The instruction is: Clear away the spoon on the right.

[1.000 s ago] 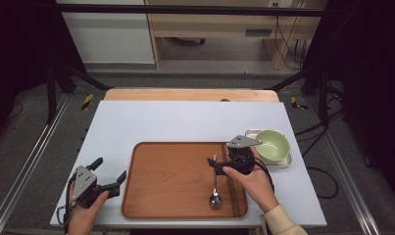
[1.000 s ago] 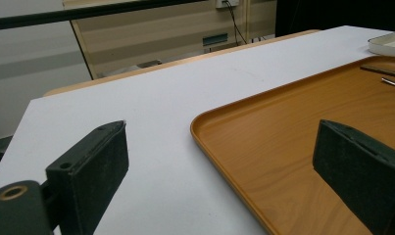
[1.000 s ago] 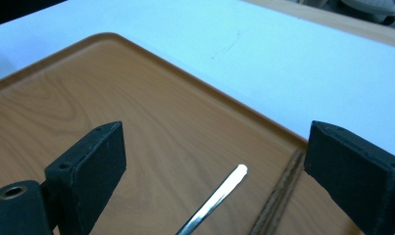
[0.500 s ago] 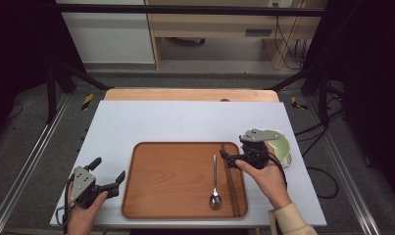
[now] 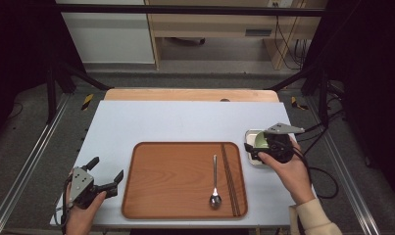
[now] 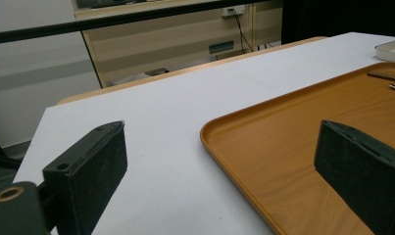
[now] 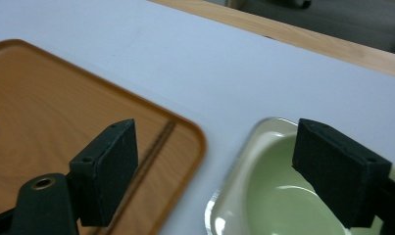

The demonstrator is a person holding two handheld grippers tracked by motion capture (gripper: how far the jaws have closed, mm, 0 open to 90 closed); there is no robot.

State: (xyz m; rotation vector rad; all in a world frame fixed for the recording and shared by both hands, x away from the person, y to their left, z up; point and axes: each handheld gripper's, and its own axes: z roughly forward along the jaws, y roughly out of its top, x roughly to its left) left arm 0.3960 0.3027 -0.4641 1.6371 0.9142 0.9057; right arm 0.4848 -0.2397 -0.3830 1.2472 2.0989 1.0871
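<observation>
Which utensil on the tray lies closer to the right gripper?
The chopsticks, at the tray's right edge; the spoon lies left of them, farther from the right gripper.

On the tray [image 5: 156, 181] lie a spoon [image 5: 214, 183] and, right of it, chopsticks [image 5: 230, 178]; a bowl [image 5: 259, 141] sits right of the tray.

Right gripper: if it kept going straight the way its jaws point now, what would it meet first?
Probably the green bowl in its metal dish: the right gripper is open and empty, with one jaw over the bowl and the other over the tray edge. Depth is unclear.
</observation>
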